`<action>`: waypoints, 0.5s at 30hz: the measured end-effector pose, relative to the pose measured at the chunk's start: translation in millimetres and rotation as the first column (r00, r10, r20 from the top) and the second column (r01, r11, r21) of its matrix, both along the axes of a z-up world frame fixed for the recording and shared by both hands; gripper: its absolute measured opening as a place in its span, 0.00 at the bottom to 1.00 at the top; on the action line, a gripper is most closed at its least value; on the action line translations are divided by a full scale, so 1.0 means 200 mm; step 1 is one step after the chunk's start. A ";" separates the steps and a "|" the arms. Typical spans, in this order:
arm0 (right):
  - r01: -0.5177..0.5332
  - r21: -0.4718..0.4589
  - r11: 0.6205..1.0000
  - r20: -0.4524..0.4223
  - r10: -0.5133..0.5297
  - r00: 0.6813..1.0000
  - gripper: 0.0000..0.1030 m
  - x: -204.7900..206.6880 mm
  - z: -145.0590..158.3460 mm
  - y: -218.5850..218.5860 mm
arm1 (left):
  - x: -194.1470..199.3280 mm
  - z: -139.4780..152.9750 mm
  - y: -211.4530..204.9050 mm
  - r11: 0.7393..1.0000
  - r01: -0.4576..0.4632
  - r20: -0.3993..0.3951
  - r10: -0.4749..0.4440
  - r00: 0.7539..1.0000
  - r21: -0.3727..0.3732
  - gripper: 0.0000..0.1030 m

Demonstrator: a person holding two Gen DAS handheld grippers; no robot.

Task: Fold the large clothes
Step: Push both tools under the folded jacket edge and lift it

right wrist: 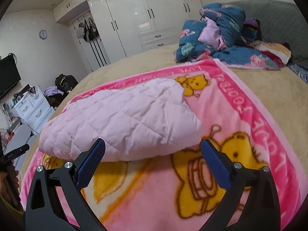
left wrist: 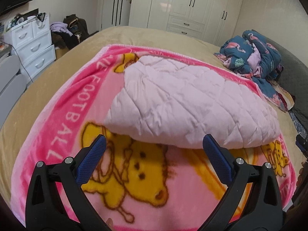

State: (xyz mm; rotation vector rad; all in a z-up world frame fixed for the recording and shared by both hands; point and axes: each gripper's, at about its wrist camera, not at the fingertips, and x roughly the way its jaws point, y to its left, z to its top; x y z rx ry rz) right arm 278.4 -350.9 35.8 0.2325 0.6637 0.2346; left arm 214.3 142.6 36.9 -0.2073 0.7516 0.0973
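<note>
quilted pink garment [left wrist: 192, 104] folded, blanket [left wrist: 63, 100] ("football" lettering), both grippers spread

A white wardrobe [left wrist: 184, 5], drawer unit [left wrist: 32, 44] and wall clock [right wrist: 43, 34] line the room.

Right hand-held gripper [right wrist: 153, 148]: jaws spread wide, empty, 2 blue pads [right wrist: 215, 165]. Folded pale-pink quilted garment [right wrist: 119, 121] lying on pink cartoon blanket [right wrist: 240, 119], spread over tan bed [right wrist: 269, 88]. Crumpled blue flamingo-print duvet [right wrist: 217, 38] near headboard. White wardrobe [right wrist: 138, 19] behind.
</note>
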 end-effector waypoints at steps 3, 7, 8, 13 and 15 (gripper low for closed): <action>0.025 0.024 0.999 -0.039 -0.024 0.999 0.96 0.01 -0.06 -0.02 | 0.00 -0.05 0.00 1.000 -0.006 -0.024 0.006 1.000 -0.001 0.91; 0.069 0.005 0.998 -0.080 -0.068 0.994 0.96 0.04 -0.12 -0.01 | 0.02 -0.13 0.03 0.999 -0.027 -0.068 0.024 0.997 -0.044 0.91; 0.076 0.013 0.997 -0.093 -0.074 0.993 0.96 0.05 -0.14 -0.02 | 0.03 -0.16 0.04 0.997 -0.033 -0.080 0.027 0.996 -0.066 0.91; 0.120 0.076 0.990 -0.162 -0.107 0.981 0.96 0.11 -0.22 -0.03 | 0.09 -0.25 0.09 0.973 -0.082 -0.128 0.055 0.990 -0.215 0.91; 0.134 0.101 0.986 -0.187 -0.113 0.976 0.96 0.15 -0.25 -0.02 | 0.13 -0.28 0.12 0.954 -0.102 -0.137 0.066 0.988 -0.282 0.91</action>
